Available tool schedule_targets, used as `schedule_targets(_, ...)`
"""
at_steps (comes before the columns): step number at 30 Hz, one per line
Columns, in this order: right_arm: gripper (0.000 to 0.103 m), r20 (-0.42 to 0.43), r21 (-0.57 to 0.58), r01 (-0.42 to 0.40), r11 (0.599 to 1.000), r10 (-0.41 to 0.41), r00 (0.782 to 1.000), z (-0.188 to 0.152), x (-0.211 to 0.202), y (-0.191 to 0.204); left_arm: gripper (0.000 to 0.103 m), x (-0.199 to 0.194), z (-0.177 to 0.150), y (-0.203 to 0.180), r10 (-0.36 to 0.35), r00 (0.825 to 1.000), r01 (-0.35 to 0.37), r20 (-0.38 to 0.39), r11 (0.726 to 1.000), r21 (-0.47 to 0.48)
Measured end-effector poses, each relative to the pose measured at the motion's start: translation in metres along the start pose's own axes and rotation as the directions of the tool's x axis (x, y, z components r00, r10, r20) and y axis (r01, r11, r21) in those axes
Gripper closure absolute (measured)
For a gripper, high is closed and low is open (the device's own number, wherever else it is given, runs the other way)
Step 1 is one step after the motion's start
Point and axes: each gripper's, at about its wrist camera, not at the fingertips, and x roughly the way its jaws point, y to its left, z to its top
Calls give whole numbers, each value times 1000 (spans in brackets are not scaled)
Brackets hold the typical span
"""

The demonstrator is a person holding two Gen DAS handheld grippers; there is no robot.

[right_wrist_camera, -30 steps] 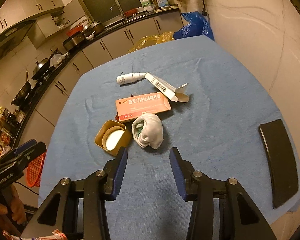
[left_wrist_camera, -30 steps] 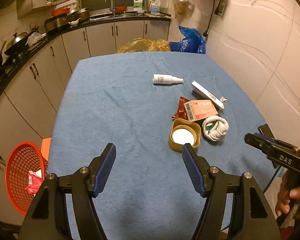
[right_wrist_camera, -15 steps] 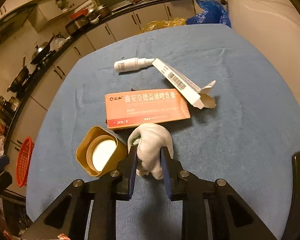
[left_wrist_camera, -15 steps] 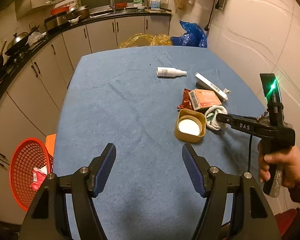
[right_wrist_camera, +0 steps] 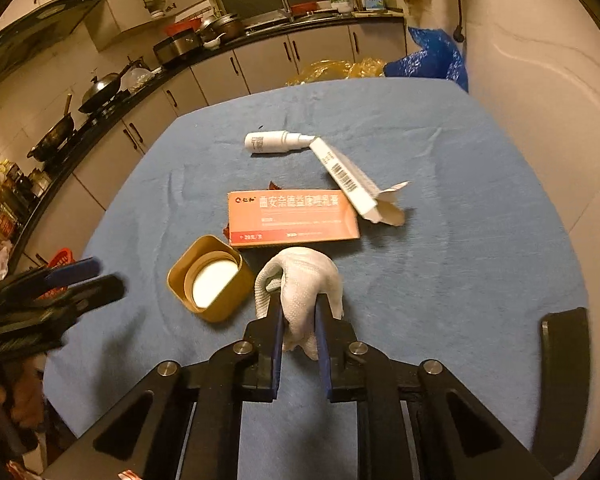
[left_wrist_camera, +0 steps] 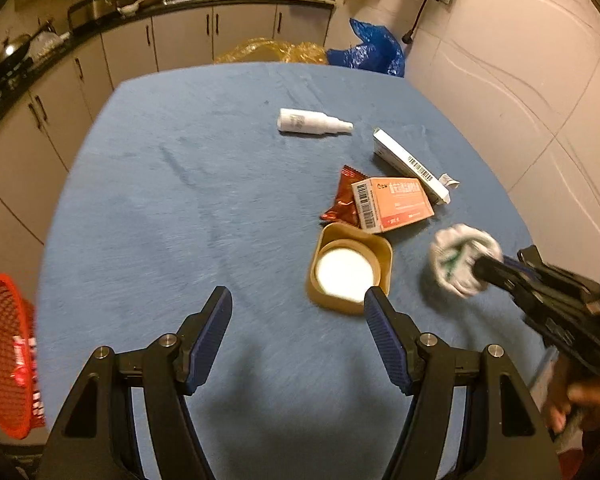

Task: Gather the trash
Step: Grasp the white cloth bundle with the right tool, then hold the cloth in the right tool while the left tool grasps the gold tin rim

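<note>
While the right gripper [right_wrist_camera: 298, 312] is closing on the white crumpled cloth [right_wrist_camera: 306, 280], the left gripper [left_wrist_camera: 298, 312] hangs spread and empty over the table [left_wrist_camera: 204, 200].

Your left gripper [left_wrist_camera: 298, 316] and right gripper [right_wrist_camera: 298, 328] are the same build: matte black triangular frames with cut-out windows, round silver screw heads at the finger pivots, and long fingers [left_wrist_camera: 211, 334] lined with ribbed dark-blue pads, with faint white lettering on the right one's side.
</note>
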Motion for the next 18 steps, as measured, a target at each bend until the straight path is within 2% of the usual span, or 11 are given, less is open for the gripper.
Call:
schedule_targets(2,87,5,-8,11,1000,-11,1000,-2,-9,-4,38,13,6,-3,-13,1000,13,-12,1000,0)
schedule_targets(4,87,14,-13,26,1000,-25,1000,-3,-18,-8,49,25,11,-8,-16,1000,16,-24,1000,17)
schedule_targets(6,87,21,-11,32,999,-32,999,-3,-26,-12,52,37,14,-14,-7,999,9,-36,999,40)
schedule_targets(10,87,33,-12,46,999,-45,998,-5,-37,-17,68,59,17,-22,11,998,-7,-66,998,66)
schedule_targets(14,87,37,-14,48,999,-47,998,-3,-42,-19,79,72,15,-24,29,995,-23,-92,998,66)
schedule_targets(16,87,38,-18,42,999,-42,998,-2,-41,-18,92,75,12,-24,51,994,-44,-97,996,75)
schedule_targets(18,87,37,-25,35,999,-34,999,-1,-40,-16,96,73,10,-23,55,995,-48,-89,996,78)
